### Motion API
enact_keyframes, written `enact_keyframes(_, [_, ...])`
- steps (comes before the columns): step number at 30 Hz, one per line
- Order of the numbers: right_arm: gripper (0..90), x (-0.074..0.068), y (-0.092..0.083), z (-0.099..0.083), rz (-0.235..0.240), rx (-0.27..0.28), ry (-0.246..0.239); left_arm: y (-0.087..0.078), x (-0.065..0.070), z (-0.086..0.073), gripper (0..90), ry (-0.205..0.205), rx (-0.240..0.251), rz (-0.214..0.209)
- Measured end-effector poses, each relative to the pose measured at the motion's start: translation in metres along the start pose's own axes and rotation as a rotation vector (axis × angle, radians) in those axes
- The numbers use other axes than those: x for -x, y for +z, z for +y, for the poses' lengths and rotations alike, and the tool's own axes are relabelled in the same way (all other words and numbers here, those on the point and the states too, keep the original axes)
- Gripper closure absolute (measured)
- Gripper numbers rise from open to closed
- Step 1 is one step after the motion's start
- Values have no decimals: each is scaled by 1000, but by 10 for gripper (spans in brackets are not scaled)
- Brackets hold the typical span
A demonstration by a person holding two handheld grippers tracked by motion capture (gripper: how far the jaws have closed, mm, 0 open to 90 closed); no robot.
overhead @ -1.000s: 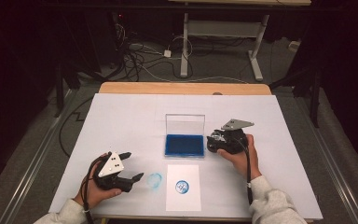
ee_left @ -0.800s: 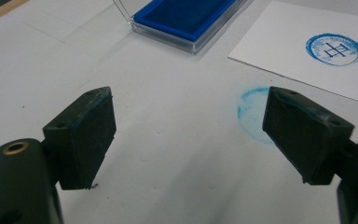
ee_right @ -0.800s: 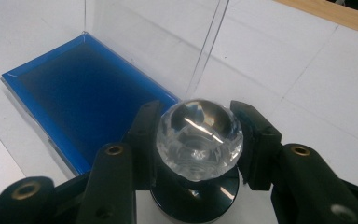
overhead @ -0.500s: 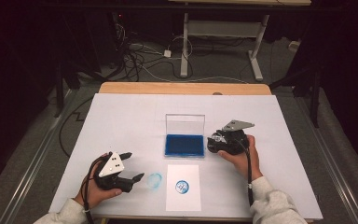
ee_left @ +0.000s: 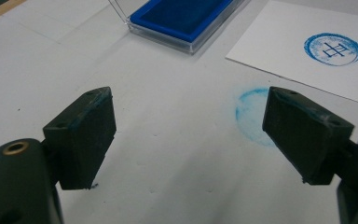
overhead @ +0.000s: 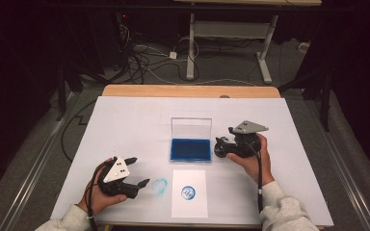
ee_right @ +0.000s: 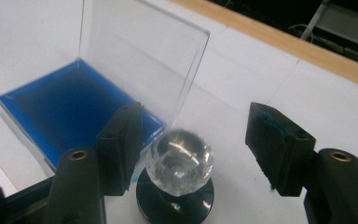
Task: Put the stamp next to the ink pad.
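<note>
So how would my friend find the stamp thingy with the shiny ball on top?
Start at the ink pad, the blue tray with a clear lid standing open in the middle of the white table. Beside it stands the stamp, between the open jaws of the right gripper. It alone has a dark round base and a clear glassy knob.

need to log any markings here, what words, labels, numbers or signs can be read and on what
Paper: one round blue stamp print, a ring around a sign of crossed strokes like a character; too blurred to read.
Table cover: a faint blue ring smudge, no sign inside it.
Ink pad, its clear lid, the stamp and both grippers: no text to be seen.
</note>
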State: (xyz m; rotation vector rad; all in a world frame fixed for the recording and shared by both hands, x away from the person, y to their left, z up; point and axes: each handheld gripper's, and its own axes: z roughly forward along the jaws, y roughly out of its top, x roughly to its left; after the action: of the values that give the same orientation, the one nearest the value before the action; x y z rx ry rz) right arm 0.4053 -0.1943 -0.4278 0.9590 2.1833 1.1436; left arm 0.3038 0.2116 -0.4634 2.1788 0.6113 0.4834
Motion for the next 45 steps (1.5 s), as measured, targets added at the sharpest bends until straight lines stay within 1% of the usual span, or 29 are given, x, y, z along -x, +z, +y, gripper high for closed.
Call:
enact_keyframes(4, [348,1,-7,5,-12,30,3,0,0,0,169,-1,-2,0])
enact_keyframes(6, [337,2,-9,6,-21,37,-2,0,0,0,169,0,-1,0])
enact_keyframes(7, [323,1,-10,7,-26,42,1,0,0,0,169,0,0,1])
enact_keyframes(8, [300,1,-11,8,-40,42,5,0,0,0,169,-1,0,1])
enact_keyframes(9, [292,1,-12,9,-45,39,1,0,0,0,169,-1,0,3])
enact_keyframes(11, [270,0,-14,10,-47,51,4,0,0,0,169,-2,0,2])
enact_keyframes(13, [223,0,-16,12,-65,60,12,0,0,0,169,0,-1,4])
enact_keyframes(17, [181,-1,-21,15,-73,75,12,0,0,0,169,-1,-1,2])
enact_keyframes(20, [168,-3,-24,18,-73,91,9,0,0,0,169,-1,-2,2])
enact_keyframes(25, [174,-8,-30,22,-82,107,-6,0,0,0,169,-1,-4,0])
enact_keyframes(30, [188,-12,-39,25,-74,126,-26,0,-1,0,169,-3,-3,2])
enact_keyframes(33, [189,-16,-43,27,-72,130,-35,0,-1,0,169,-2,-3,2])
enact_keyframes(38, [192,-21,-51,28,-71,133,-71,-1,-1,0,169,-3,-3,4])
enact_keyframes(45, [196,-25,-63,27,-74,135,-100,-1,-1,0,169,-3,-4,4])
